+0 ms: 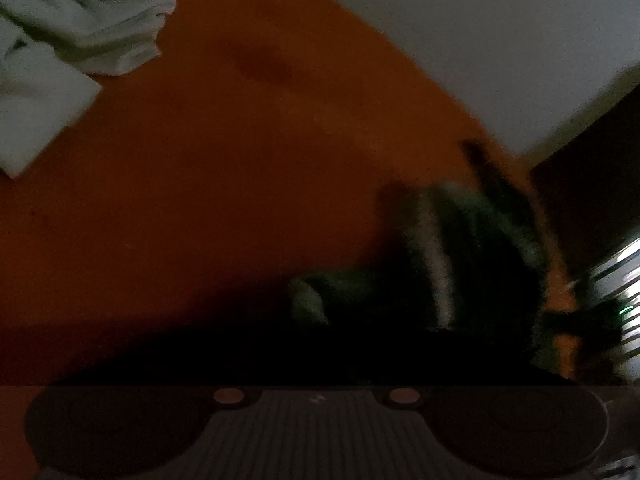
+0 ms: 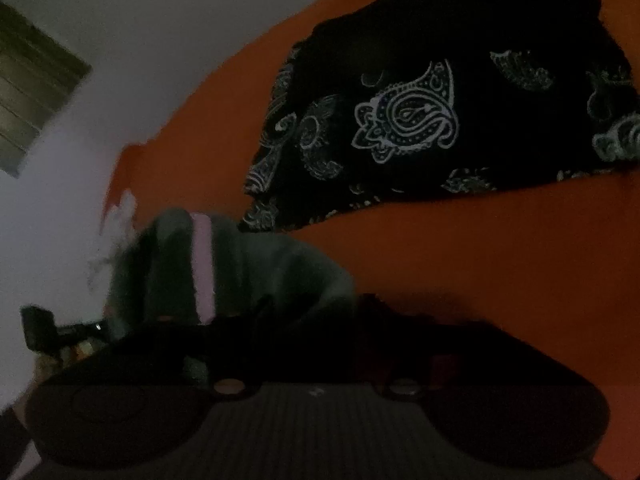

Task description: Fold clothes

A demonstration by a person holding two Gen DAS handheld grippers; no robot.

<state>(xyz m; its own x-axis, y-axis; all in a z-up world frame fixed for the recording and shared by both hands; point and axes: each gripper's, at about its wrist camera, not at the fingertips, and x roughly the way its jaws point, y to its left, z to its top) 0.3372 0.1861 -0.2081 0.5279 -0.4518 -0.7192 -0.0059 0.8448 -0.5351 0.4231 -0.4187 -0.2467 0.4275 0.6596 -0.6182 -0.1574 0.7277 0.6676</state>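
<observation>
A dark green garment with a pale stripe lies bunched on the orange sheet, right of centre in the left wrist view; it also shows in the right wrist view, just above the gripper body. Both views are dark and blurred, and neither shows the fingers of either gripper clearly. A black paisley-print cloth lies on the sheet at the upper right of the right wrist view. A folded white cloth lies at the upper left of the left wrist view.
A pale wall runs behind the orange surface. A slatted window or vent is at the left of the right wrist view. Bright slats show at the right edge.
</observation>
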